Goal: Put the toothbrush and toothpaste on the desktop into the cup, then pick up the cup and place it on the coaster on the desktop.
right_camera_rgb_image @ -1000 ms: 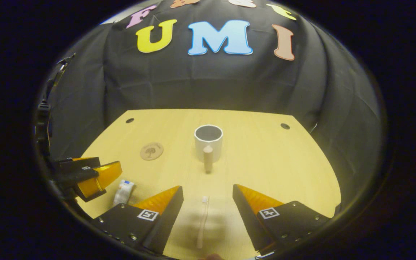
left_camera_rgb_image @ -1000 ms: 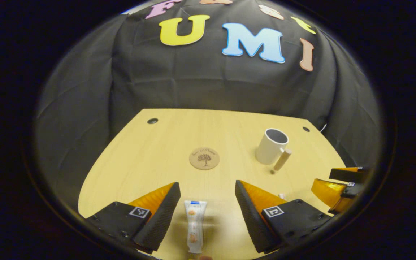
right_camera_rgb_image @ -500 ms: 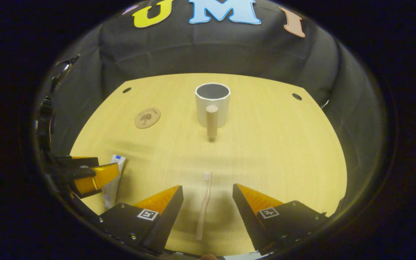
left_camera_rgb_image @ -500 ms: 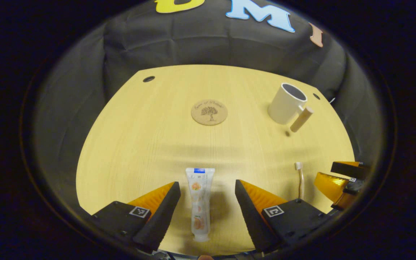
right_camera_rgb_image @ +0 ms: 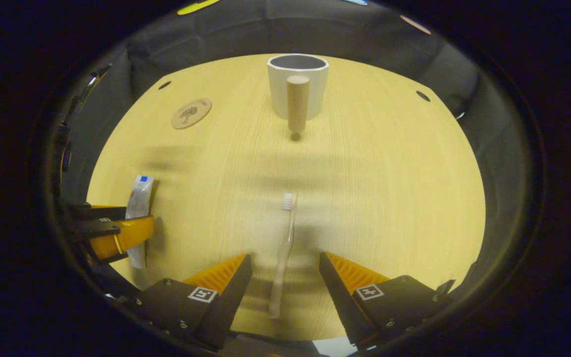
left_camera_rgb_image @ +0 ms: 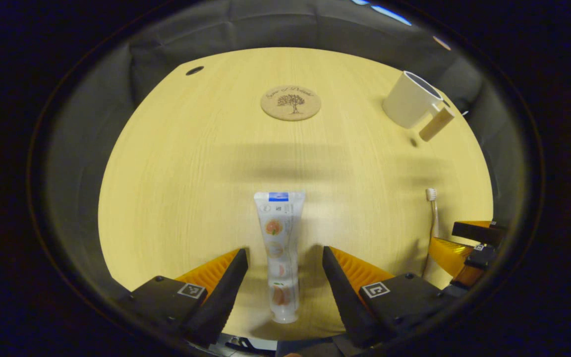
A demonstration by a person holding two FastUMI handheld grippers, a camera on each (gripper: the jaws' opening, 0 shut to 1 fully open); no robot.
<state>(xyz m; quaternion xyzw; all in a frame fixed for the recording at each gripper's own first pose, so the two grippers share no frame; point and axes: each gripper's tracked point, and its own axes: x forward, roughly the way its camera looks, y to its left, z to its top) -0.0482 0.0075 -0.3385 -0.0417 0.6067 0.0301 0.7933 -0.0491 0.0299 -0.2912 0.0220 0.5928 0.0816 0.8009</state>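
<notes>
Toothpaste (left_camera_rgb_image: 279,248) now lies lower centre between the wide-open, empty left claw (left_camera_rgb_image: 285,277), which has dropped closer. Likewise the toothbrush (right_camera_rgb_image: 283,253) sits between the open, empty right claw (right_camera_rgb_image: 285,282). Both grasps look imminent; the cup (right_camera_rgb_image: 297,84) waits at top centre.

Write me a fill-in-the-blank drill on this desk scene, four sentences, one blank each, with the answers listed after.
1. The toothpaste lies flat between the open fingers of the ____ gripper.
2. The toothbrush lies with its bristle end pointing toward the ____.
3. The cup stands ____ on the desk, with nothing showing inside it.
4. The coaster carries a picture of a ____.

Missing words: left; cup; upright; tree
</notes>
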